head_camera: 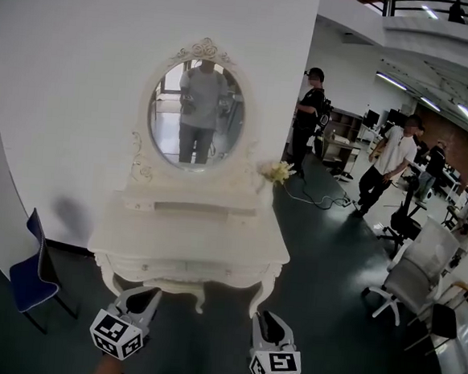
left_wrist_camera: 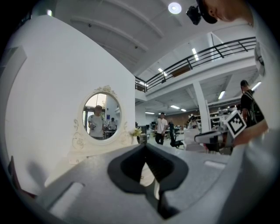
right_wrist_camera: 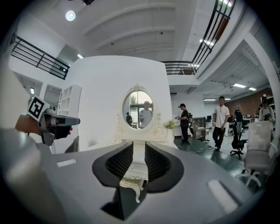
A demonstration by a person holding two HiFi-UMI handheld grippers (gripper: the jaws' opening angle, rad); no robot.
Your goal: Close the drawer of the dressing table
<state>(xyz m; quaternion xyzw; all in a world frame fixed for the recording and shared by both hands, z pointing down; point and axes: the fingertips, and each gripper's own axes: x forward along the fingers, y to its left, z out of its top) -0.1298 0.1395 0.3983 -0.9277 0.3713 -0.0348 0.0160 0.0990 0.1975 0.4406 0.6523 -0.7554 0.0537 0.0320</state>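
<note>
The right gripper (right_wrist_camera: 138,151) has its jaws apart with nothing clamped. Through the gap, its own view shows the carved front of the white desk (right_wrist_camera: 133,175), apart from the pads. The left gripper (left_wrist_camera: 145,148) has its jaws together at the tips and holds nothing; the pale desk top shows beyond them.

In the head view both grippers sit just off the desk's front edge, the left at about 7 o'clock of the desk and the right at about 5 o'clock. Dark floor (head_camera: 321,310) lies beneath them.

The drawer (head_camera: 185,269) is in the front apron, at about 1 o'clock from the left jaws and 11 o'clock from the right jaws. Its face looks level with the apron, though a fine gap could not be made out here.

A blue chair (head_camera: 29,275) stands at 9 o'clock of the left gripper, apart from the desk's left leg. At 3 o'clock of the right gripper the floor runs open as far as the grey office chairs (head_camera: 408,281).

At 12 o'clock a white wall (head_camera: 82,65) backs the desk, with an oval mirror (head_camera: 196,115) upright on it and flowers (head_camera: 277,171) at its back right corner. People (head_camera: 389,162) stand well apart at about 1 to 2 o'clock.
</note>
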